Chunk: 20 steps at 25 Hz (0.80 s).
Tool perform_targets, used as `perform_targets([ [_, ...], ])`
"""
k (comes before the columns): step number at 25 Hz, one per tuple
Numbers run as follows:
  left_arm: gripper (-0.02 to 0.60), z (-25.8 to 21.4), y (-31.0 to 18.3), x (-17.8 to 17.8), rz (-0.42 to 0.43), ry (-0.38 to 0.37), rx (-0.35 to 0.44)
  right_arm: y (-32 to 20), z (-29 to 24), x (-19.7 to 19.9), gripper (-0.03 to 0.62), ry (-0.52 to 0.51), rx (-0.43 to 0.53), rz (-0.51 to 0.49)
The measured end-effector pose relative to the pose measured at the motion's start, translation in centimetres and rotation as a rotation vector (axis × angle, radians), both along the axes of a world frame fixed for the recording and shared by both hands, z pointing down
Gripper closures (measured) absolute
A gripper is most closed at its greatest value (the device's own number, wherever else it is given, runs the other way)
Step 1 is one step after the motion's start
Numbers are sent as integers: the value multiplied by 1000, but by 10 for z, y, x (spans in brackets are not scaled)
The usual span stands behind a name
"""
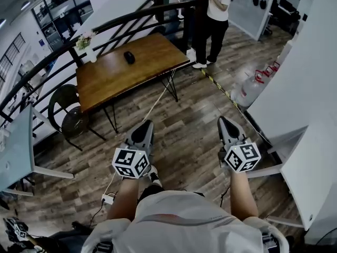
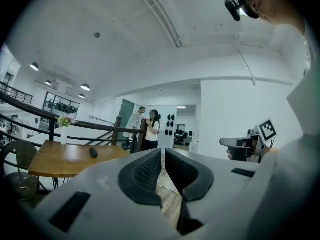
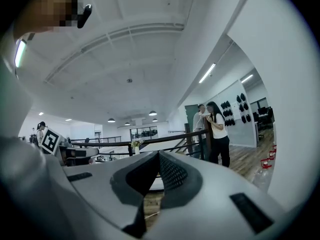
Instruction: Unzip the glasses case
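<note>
A small black glasses case (image 1: 129,57) lies on the wooden table (image 1: 110,75) across the floor, well ahead of both grippers; the left gripper view shows the case (image 2: 93,152) far off on the table top. My left gripper (image 1: 142,128) and right gripper (image 1: 225,123) are held level side by side over the wood floor, both far from the case. The left gripper (image 2: 163,154) has its jaws shut with nothing between them. The right gripper (image 3: 159,156) is likewise shut and empty.
A vase of flowers (image 1: 84,41) stands at the table's far corner, with a black chair (image 1: 66,109) at its left end. A curved railing (image 1: 131,17) runs behind. Two people (image 1: 216,15) stand beyond the table. A water bottle (image 1: 247,91) and white desks (image 1: 310,157) line the right side.
</note>
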<state>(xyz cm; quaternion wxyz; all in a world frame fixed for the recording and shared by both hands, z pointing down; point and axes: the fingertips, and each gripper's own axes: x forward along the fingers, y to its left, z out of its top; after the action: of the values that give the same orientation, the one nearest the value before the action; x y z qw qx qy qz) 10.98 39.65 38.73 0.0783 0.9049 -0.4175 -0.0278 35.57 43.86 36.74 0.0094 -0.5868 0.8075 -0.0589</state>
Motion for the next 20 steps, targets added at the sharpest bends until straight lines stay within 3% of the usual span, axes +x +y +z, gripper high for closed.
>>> perform_targets([
  [9, 549, 5, -32, -18, -7, 14, -20, -33, 1, -19, 543, -27, -2, -30],
  [14, 549, 5, -71, -40, -16, 31, -22, -76, -3, -40, 543, -22, -15, -36],
  [20, 549, 5, -139, -88, -38, 45, -20, -150, -6, -91, 543, -5, -23, -60],
])
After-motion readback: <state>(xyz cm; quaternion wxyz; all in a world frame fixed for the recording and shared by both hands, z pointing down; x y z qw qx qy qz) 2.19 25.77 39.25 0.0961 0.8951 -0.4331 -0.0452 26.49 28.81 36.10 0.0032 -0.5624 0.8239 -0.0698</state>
